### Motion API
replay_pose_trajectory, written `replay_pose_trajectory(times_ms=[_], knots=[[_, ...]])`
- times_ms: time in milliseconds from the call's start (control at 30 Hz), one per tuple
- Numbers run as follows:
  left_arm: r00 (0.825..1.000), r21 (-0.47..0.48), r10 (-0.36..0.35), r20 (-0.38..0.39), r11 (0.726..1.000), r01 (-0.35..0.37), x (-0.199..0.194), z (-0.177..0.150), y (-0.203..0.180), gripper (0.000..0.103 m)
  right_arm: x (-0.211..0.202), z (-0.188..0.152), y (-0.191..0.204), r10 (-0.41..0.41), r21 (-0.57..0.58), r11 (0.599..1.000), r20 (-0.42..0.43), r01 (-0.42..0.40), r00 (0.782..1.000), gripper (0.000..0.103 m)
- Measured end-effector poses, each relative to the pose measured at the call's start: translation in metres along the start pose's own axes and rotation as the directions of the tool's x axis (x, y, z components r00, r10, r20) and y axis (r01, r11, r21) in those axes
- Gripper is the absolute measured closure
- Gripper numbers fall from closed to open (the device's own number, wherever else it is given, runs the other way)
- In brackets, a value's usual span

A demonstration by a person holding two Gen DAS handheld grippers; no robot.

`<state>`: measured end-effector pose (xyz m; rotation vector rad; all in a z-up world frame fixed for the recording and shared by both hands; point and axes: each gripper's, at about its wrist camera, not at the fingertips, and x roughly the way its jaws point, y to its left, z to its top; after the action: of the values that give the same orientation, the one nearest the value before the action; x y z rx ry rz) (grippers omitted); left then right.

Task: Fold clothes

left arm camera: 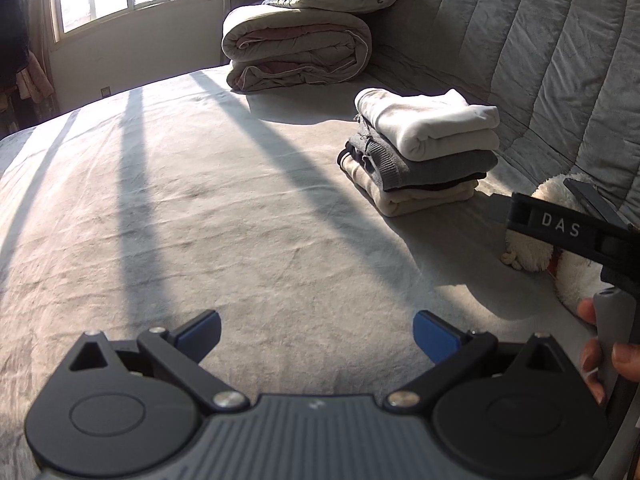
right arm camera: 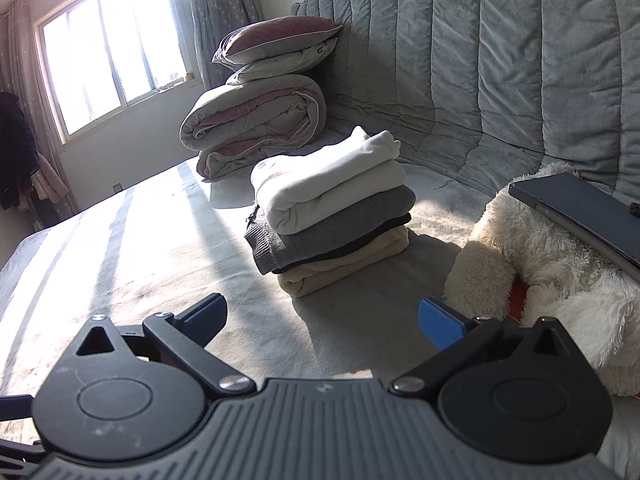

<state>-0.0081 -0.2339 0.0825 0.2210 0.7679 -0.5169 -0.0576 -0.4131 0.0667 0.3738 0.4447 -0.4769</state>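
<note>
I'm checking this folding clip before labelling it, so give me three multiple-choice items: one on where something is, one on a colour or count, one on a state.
1. Where is the stack of folded clothes?
A. on the bed
B. on the windowsill
C. on top of the pillows

2. What colour is the top garment of the stack?
A. red
B. white
C. black

3. How does the left gripper stand?
A. shut on a shirt
B. shut on nothing
C. open and holding nothing

Answers:
1. A: the stack rests on the bed cover, between the rolled duvet and the plush toy.
2. B: a white garment lies over grey, black and beige layers.
3. C: its blue-tipped jaws are spread with only bed cover between them.
</note>
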Motion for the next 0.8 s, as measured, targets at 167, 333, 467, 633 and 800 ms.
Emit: replay_pose_trajectory(times_ms=[167, 333, 467, 633, 800], knots=[[1.0, -0.001, 0.026, 0.013, 1.0, -0.026, -0.003, -0.001, -0.004, 0.001, -0.001, -0.003, 0.001, -0.018, -0.027, 0.999, -0.013, 0.018, 1.0, 0.0], [0.999, -0.017, 0.047, 0.015, 0.999, -0.047, -0.004, -0.003, -0.005, 0.001, -0.006, -0.003, 0.009, -0.048, -0.121, 0.992, -0.012, 0.046, 0.999, 0.0], [0.998, -0.035, 0.067, 0.007, 0.997, -0.067, 0.0, -0.006, -0.002, 0.001, -0.015, -0.003, 0.014, -0.061, -0.141, 0.988, -0.027, 0.057, 0.998, 0.0], [0.992, -0.038, 0.123, -0.001, 0.992, -0.123, 0.005, -0.011, -0.002, 0.001, -0.024, -0.004, 0.022, -0.088, -0.168, 0.982, -0.025, 0.082, 0.996, 0.0], [0.99, -0.069, 0.143, -0.017, 0.987, -0.144, 0.007, -0.013, 0.002, 0.001, -0.026, -0.004, 0.026, -0.103, -0.19, 0.977, -0.024, 0.096, 0.994, 0.0]])
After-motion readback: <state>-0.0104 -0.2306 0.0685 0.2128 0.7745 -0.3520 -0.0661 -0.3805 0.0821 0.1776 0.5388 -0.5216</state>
